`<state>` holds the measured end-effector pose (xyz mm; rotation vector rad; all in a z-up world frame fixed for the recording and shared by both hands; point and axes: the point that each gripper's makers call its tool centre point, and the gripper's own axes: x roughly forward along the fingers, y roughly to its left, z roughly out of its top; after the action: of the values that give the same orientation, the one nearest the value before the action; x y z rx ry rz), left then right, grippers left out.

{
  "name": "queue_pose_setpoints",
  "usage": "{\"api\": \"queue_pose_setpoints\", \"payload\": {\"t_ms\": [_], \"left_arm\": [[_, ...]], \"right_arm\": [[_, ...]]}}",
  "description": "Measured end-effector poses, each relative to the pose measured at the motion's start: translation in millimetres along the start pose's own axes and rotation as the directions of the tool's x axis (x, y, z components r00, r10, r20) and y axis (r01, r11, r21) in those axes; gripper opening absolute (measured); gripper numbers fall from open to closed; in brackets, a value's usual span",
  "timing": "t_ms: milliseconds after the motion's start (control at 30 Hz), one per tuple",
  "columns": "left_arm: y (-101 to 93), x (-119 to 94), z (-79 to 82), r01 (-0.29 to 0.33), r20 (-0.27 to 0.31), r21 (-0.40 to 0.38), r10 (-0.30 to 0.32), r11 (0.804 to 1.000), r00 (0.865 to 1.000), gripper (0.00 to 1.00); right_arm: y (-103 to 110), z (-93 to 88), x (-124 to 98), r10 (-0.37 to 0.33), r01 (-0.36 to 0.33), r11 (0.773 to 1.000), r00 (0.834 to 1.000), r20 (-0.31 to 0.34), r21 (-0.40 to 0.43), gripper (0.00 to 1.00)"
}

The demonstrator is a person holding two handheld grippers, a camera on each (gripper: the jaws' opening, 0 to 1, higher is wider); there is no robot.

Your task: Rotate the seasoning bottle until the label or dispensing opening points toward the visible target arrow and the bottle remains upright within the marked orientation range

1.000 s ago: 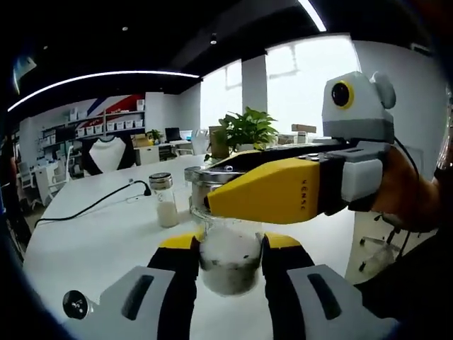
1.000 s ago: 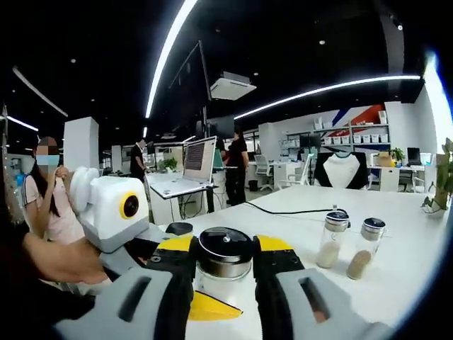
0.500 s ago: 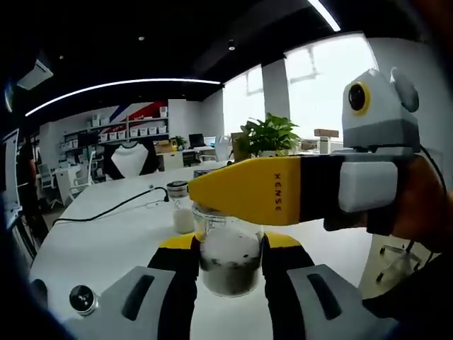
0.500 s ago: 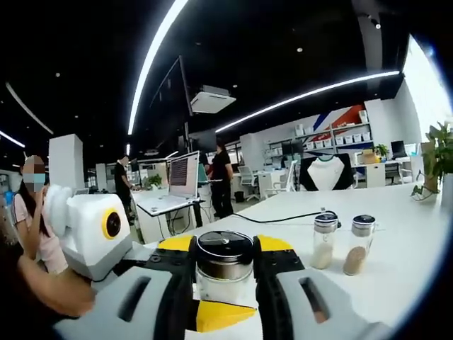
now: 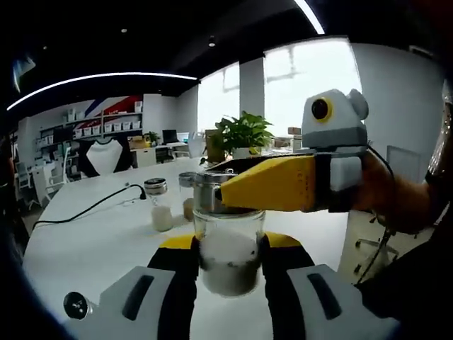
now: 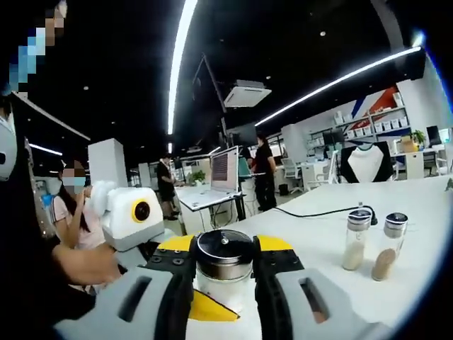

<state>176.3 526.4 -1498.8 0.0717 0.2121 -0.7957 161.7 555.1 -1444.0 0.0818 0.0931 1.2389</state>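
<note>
Two grippers working one seasoning bottle [image 5: 228, 251]: left gripper [image 5: 228, 263] clamping the glass body, its jaws pressing both sides at 6 o'clock of the left gripper view; right gripper [image 6: 225, 256] pinching the metal cap [image 6: 224, 249] from either side, low in the right gripper view. Reaching in from 3 o'clock in the left gripper view, with a yellow jaw crossing the cap. Holding the bottle upright, slightly above or on the white table [image 5: 92, 244] — cannot tell which. Carrying pale seasoning in the lower part of the glass.

Standing well apart on the table: two small shakers [image 6: 356, 239] at 3 o'clock of the right gripper view, with a black cable [image 5: 85, 207] snaking toward them. Lying loose at 8 o'clock of the left gripper view, a small round cap [image 5: 76, 305].

Judging progress: grasp done, turning probably under way. Seeing no target arrow, label or marked range, so alignment remaining unconfirmed; release remaining.
</note>
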Motion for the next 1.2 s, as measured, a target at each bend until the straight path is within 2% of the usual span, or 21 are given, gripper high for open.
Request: {"api": "queue_pose_setpoints", "payload": {"t_ms": [133,267,333,400,433,567,667,733,800,867,933,1033,1200], "left_arm": [[-1.1,1.2,2.1,0.003,0.009,0.002,-0.003,1.0,1.0,0.37],[0.3,0.0,7.3,-0.03,0.021,0.014,0.03,0.999,0.999,0.37],[3.8,0.0,8.6,-0.068,0.022,0.014,0.068,0.998,0.997,0.37],[10.3,-0.1,6.5,-0.133,0.002,0.046,0.133,0.99,0.991,0.36],[10.0,0.9,6.4,-0.142,0.001,0.04,0.142,0.989,0.99,0.36],[12.4,2.0,8.2,-0.197,0.014,0.008,0.197,0.98,0.98,0.36],[13.2,0.9,11.0,-0.233,0.018,0.017,0.233,0.972,0.972,0.36],[14.6,-0.4,11.4,-0.242,0.017,0.022,0.242,0.97,0.97,0.36],[15.0,-1.6,11.2,-0.243,0.018,0.023,0.243,0.97,0.97,0.36],[15.0,-3.7,10.6,-0.237,0.021,0.019,0.237,0.971,0.971,0.36],[14.0,-5.2,9.5,-0.227,0.019,0.028,0.226,0.974,0.974,0.36],[11.7,-5.5,8.7,-0.208,0.013,0.035,0.208,0.978,0.978,0.36],[4.1,-4.4,6.2,-0.134,-0.014,0.041,0.135,0.99,0.991,0.36]], "right_arm": [[1.8,1.8,0.2,0.01,-0.01,1.0,1.0,-0.005,-0.02,0.28],[2.4,6.3,0.2,0.001,0.0,1.0,1.0,0.022,-0.021,0.28],[0.8,7.8,1.6,-0.038,0.039,0.999,0.999,0.035,-0.02,0.29],[-2.0,7.0,3.8,-0.095,0.096,0.995,0.995,0.04,-0.024,0.29],[-3.4,7.0,4.5,-0.124,0.125,0.992,0.991,0.046,-0.023,0.29],[-6.8,9.3,7.0,-0.252,0.256,0.963,0.966,0.055,-0.081,0.29],[-5.8,11.3,9.4,-0.296,0.301,0.948,0.953,0.063,-0.102,0.3],[-5.7,11.7,10.6,-0.304,0.309,0.944,0.951,0.061,-0.113,0.3],[-5.9,11.7,10.6,-0.297,0.302,0.945,0.953,0.058,-0.127,0.3],[-5.0,11.4,11.0,-0.265,0.27,0.954,0.963,0.056,-0.129,0.29],[-4.3,9.9,10.0,-0.224,0.228,0.97,0.973,0.05,-0.086,0.29],[-4.8,8.5,8.0,-0.181,0.184,0.981,0.983,0.043,-0.059,0.29],[-5.2,4.6,1.8,-0.048,0.048,0.999,0.999,0.019,-0.024,0.29]]}}
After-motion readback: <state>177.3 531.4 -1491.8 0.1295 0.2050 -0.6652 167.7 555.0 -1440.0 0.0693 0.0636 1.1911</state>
